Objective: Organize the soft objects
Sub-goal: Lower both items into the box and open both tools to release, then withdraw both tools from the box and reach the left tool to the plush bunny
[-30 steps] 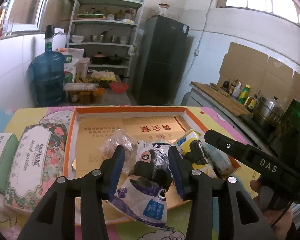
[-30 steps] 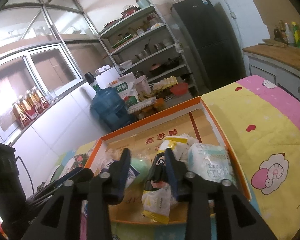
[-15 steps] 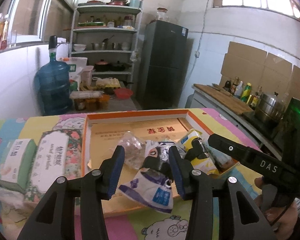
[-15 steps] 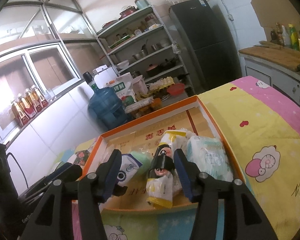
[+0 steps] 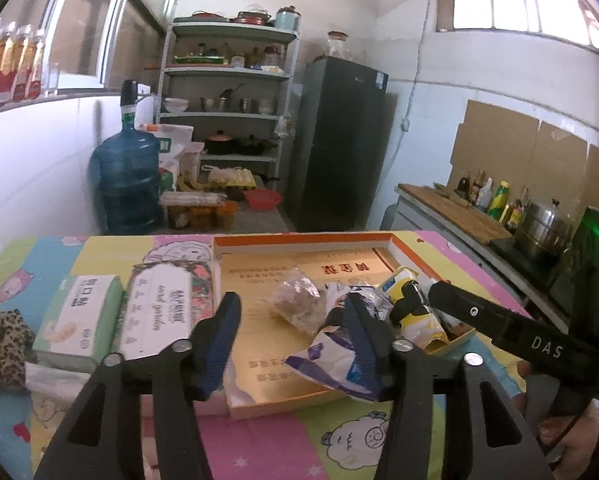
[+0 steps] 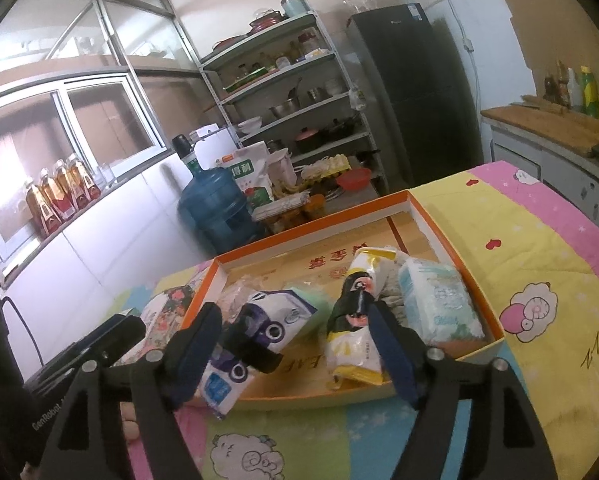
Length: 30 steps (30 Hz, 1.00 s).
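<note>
Both tongs stood spread, the left gripper [image 5: 291, 344] and right gripper [image 6: 299, 350] holding nothing. The purple-white pouch [image 5: 331, 356] overhung the orange tray's [image 5: 299, 239] near rim at lower centre. Nudging it fully inside before moving on seemed wise.

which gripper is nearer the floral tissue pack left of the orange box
Left. The left gripper hangs right beside the floral tissue pack; the right gripper is over the box's near right part, farther away.
</note>
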### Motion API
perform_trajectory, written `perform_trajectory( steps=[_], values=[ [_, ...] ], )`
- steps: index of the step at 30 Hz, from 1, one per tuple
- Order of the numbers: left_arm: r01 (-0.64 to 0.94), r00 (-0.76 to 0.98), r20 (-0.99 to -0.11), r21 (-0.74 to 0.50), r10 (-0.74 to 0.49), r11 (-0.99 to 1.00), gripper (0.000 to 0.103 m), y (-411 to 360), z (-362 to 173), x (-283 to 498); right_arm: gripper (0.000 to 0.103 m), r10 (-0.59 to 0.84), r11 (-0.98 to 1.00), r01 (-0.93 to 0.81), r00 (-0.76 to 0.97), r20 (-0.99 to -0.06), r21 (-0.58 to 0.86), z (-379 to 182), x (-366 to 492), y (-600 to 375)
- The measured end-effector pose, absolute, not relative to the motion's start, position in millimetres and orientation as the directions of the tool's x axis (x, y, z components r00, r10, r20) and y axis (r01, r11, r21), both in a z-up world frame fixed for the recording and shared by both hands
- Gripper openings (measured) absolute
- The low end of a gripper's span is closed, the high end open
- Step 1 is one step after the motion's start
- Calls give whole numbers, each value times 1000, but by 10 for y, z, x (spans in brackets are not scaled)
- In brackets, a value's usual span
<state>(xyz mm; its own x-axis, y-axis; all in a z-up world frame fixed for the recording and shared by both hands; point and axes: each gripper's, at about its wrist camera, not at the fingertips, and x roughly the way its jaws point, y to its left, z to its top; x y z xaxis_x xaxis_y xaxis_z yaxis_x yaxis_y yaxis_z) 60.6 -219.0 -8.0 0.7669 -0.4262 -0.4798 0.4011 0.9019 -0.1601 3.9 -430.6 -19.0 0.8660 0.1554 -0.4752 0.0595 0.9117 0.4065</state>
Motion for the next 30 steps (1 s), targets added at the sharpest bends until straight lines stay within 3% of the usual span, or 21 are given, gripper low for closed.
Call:
perform_trajectory(
  steps=[30],
  values=[
    [275,836,-437,-189,-332,943,58,-912,28,298,76,197,945,-33,852,-486,324,54,-111,-3205]
  ],
)
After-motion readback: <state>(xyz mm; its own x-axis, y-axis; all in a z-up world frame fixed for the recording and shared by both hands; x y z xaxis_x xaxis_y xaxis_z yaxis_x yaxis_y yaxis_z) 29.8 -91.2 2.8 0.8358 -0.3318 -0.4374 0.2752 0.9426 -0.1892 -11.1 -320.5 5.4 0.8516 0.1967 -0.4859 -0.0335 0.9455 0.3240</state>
